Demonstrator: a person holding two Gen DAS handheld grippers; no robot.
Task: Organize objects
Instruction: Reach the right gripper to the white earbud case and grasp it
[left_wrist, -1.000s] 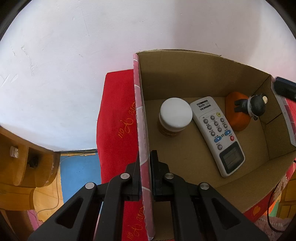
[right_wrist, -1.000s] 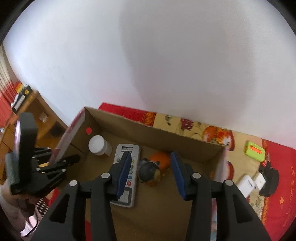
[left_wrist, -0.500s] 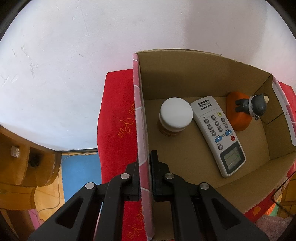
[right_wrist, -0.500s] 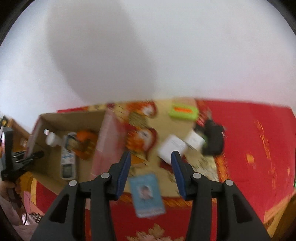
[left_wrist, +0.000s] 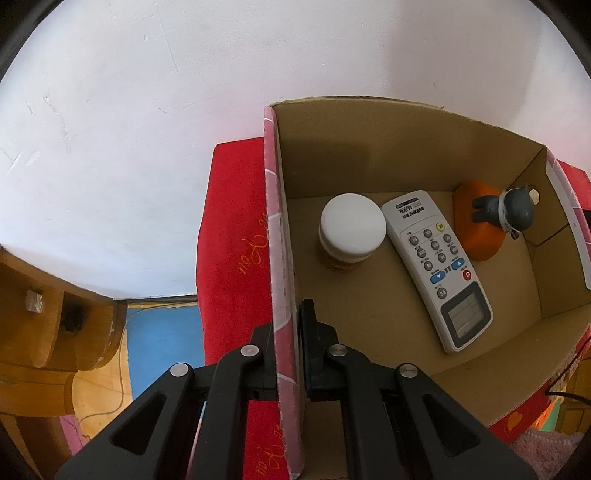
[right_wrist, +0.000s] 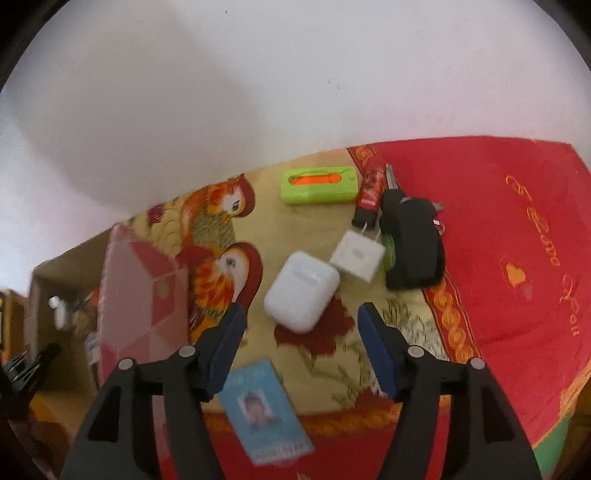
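Left gripper (left_wrist: 288, 343): its fingers are still pinching the cardboard box's (left_wrist: 406, 147) pink side wall, steadying it.
Right gripper (right_wrist: 301, 345): its jaws are standing wide apart and empty; having swung away from the box a second ago, it is now hovering just short of the white earbud case (right_wrist: 301, 291).
Inside the box: jar (left_wrist: 351, 230), remote (left_wrist: 436, 269) and figurine (left_wrist: 506, 214) are already lying packed.
Beside the box: charger (right_wrist: 357, 255), green case (right_wrist: 318, 185), keys (right_wrist: 412, 242) and ID card (right_wrist: 264, 410) are still waiting.
Meaning: the earbud case is probably the next pick.

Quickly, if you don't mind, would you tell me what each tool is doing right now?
Left tool: shut on the cardboard box wall.
Right tool: open, empty, above the white earbud case.
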